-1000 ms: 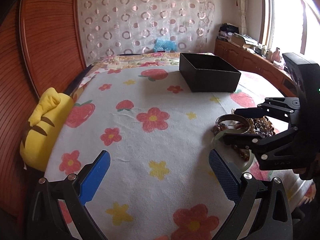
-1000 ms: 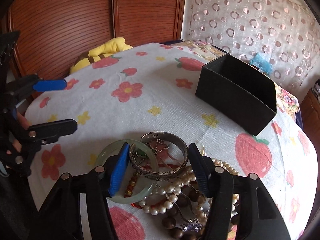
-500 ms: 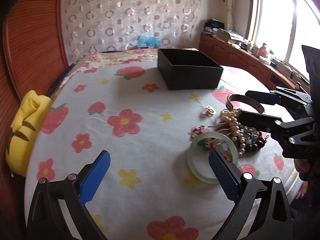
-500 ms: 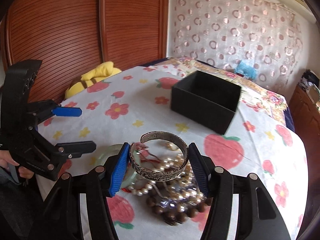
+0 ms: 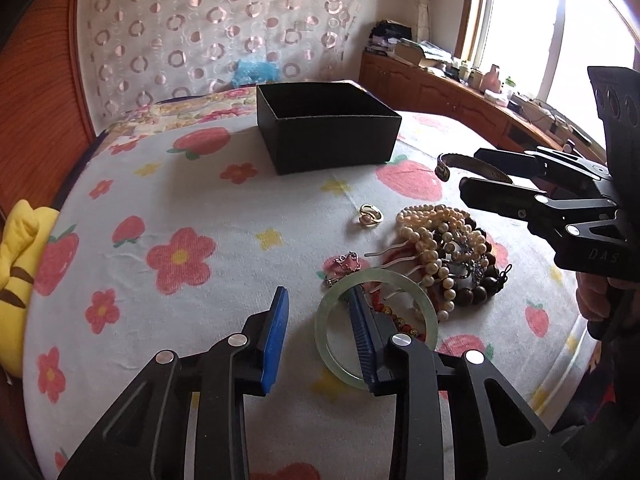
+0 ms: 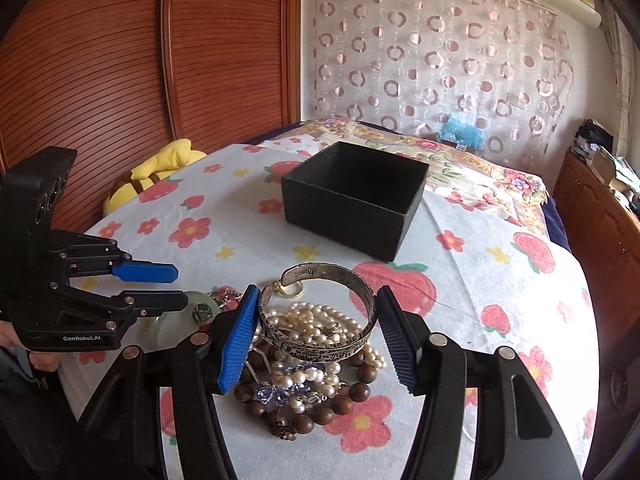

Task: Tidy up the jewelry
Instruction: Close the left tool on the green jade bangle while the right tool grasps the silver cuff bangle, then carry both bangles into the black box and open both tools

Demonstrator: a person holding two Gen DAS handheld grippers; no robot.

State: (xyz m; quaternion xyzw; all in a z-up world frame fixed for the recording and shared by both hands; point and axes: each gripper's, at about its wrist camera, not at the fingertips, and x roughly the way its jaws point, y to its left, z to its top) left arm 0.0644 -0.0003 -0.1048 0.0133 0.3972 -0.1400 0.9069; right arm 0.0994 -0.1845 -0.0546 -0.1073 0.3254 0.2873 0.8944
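right gripper point(image 6: 316, 334) clamps cuff point(image 6: 320, 312) aloft — likely box-bound point(image 6: 354, 208) | left gripper point(image 5: 318, 336) part-open, empty — one finger inside bangle point(image 5: 376, 328)

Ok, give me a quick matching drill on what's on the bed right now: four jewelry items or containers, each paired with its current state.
Things:
1. silver cuff bangle
2. jade bangle
3. black box
4. gold ring

States:
A. lying alone on the cloth, between box and pile
B. held up off the pile in the right claw
C. open and empty
D. flat on the cloth, one finger of the left claw inside its hoop

Pairs: 1-B, 2-D, 3-C, 4-A
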